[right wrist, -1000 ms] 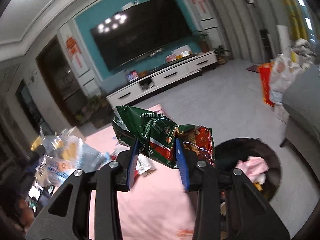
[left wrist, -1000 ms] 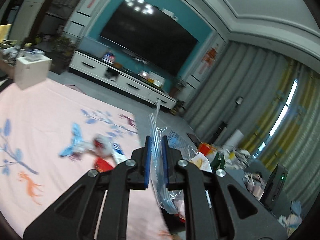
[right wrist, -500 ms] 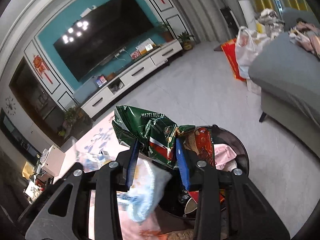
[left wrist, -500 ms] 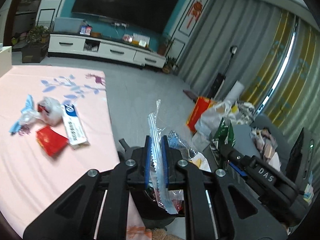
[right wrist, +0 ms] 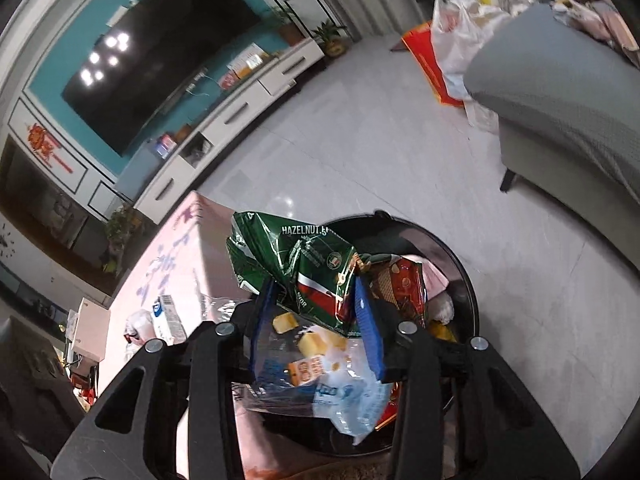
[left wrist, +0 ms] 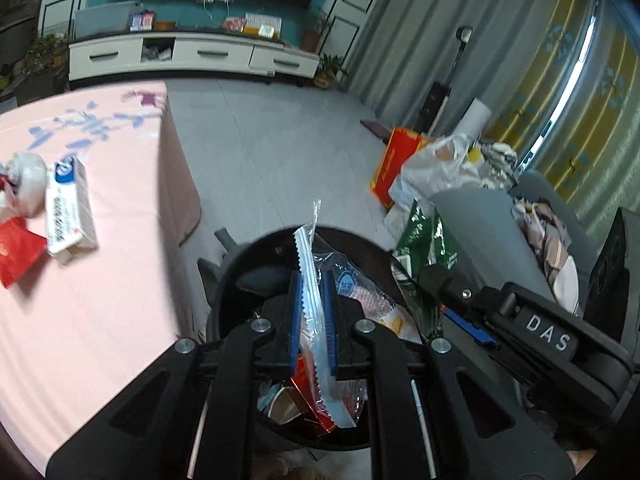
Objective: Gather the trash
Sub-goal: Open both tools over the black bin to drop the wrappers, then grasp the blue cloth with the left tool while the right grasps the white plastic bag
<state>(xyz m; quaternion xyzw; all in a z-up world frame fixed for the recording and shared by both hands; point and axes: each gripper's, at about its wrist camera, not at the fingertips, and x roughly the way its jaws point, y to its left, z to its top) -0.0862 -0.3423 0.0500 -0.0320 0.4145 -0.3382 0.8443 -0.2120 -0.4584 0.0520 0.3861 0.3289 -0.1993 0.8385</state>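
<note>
My left gripper (left wrist: 312, 280) is shut on a clear plastic snack bag (left wrist: 310, 300) with blue print and holds it over the black round trash bin (left wrist: 236, 258). My right gripper (right wrist: 316, 284) is shut on a green hazelnut wafer bag (right wrist: 304, 264) above the same bin (right wrist: 460, 264), which holds other wrappers. The clear bag (right wrist: 320, 372) hangs just below the green one. The right gripper (left wrist: 448, 308) with its green bag (left wrist: 424, 240) shows at the right in the left wrist view.
A pink tablecloth-covered table (left wrist: 100, 280) stands left of the bin, with a toothpaste box (left wrist: 66, 208), a red packet (left wrist: 16, 248) and a crumpled white wrapper (left wrist: 26, 180) on it. A grey sofa (right wrist: 560, 92) and bags (left wrist: 432, 160) stand to the right. A TV cabinet (left wrist: 192, 56) stands far back.
Both grippers have swung from over the table to over the bin and tilted down, each still holding its bag. The two bags have come close together.
</note>
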